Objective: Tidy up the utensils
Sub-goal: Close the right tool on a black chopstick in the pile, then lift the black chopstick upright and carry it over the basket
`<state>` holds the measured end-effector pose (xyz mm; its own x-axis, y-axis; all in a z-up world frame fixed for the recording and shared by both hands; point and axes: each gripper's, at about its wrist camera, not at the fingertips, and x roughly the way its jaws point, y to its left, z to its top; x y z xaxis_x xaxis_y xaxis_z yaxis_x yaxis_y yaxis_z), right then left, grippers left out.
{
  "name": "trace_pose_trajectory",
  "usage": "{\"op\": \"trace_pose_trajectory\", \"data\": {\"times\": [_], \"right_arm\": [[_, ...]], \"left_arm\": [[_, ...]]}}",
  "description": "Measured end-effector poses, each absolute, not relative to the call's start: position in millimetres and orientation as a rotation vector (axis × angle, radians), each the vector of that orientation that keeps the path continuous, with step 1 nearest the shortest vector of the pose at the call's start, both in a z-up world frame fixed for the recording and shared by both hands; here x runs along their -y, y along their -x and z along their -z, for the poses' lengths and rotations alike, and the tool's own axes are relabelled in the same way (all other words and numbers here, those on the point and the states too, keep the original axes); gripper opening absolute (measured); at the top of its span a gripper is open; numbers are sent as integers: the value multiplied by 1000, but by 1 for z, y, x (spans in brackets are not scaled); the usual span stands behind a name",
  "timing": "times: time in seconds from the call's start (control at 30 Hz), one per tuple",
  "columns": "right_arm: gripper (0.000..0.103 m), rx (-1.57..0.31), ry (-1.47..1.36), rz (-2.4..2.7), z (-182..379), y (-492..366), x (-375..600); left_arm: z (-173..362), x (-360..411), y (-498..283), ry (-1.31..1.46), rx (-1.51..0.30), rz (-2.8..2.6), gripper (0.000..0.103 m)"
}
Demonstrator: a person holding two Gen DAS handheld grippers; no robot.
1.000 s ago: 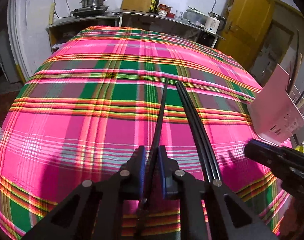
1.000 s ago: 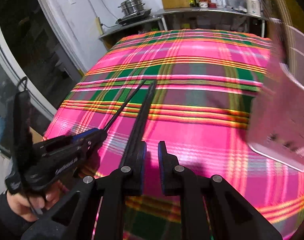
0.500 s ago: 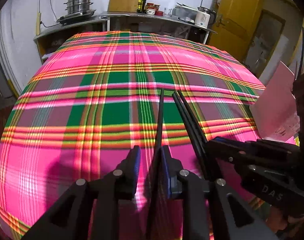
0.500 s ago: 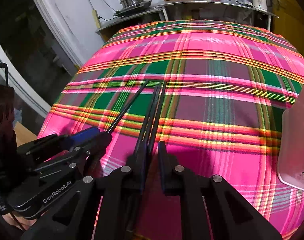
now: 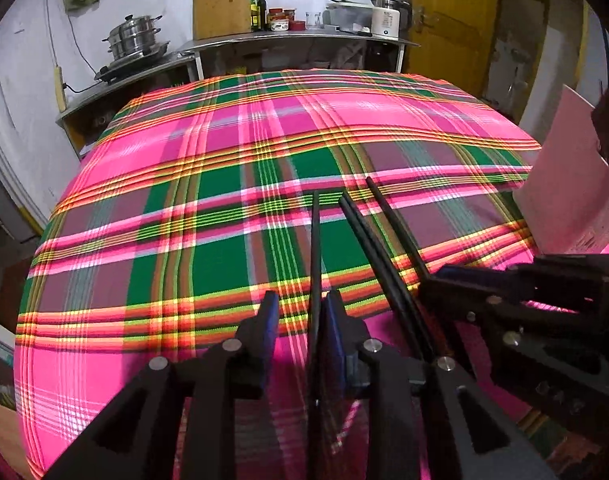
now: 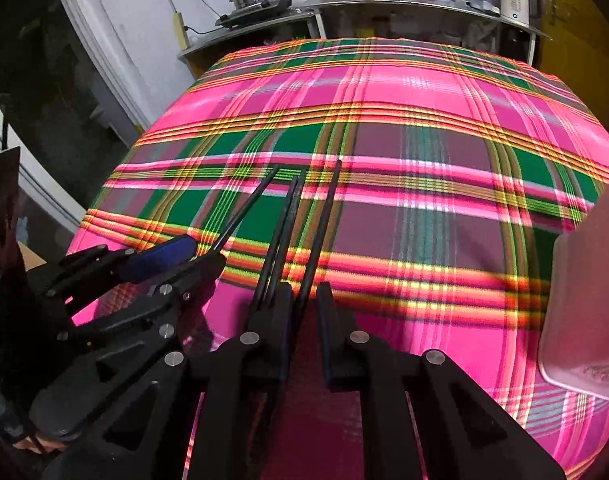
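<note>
Several black chopsticks lie on the pink and green plaid tablecloth (image 5: pixel 224 184). In the left wrist view my left gripper (image 5: pixel 300 316) is open, with one chopstick (image 5: pixel 315 248) lying between its fingers against the right pad. A pair of chopsticks (image 5: pixel 376 256) and a further one (image 5: pixel 396 220) lie to its right. In the right wrist view my right gripper (image 6: pixel 304 300) is open around one chopstick (image 6: pixel 324 220). The pair (image 6: pixel 282 236) runs past its left finger. My left gripper (image 6: pixel 176 256) shows at the left. A pink utensil holder (image 5: pixel 564 184) stands at the right.
A metal counter (image 5: pixel 296 40) behind the table carries a steamer pot (image 5: pixel 134 38), a cutting board (image 5: pixel 222 4), bottles and a kettle (image 5: pixel 384 24). A yellow door (image 5: pixel 452 20) is at the back right. The holder's wall (image 6: pixel 588 300) stands close on the right.
Both grippers have drawn closer together over the chopsticks. My left gripper's jaws have widened. One chopstick now lies between my right gripper's fingers, apart from the pair.
</note>
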<state>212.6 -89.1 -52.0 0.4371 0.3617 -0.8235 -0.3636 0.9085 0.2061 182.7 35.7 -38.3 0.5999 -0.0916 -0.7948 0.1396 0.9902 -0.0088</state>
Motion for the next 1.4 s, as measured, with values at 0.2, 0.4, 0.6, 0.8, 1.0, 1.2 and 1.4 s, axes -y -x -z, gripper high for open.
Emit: {"op": "trace_pose_trajectory", "data": {"times": [0.2, 0.4, 0.6, 0.8, 1.0, 1.2, 1.4], "right_arm": [[8, -1012, 21, -436, 52, -220, 83], [6, -1013, -4, -450, 48, -219, 88], [6, -963, -29, -472, 27, -208, 96], [5, -905, -62, -495, 3, -194, 106], [5, -845, -81, -511, -23, -177, 116], [5, -785, -103, -518, -46, -159, 131], [5, -731, -131, -512, -66, -142, 150]], "left_arm": [[37, -37, -186, -67, -915, 130, 11], [34, -47, -189, 1, -933, 135, 6], [13, -54, -178, 43, -896, 147, 6], [-19, -59, -161, 79, -835, 164, 6], [-48, -56, -143, 93, -782, 180, 6], [-73, -51, -126, 105, -742, 198, 6], [-93, -44, -113, 112, -714, 217, 6]]}}
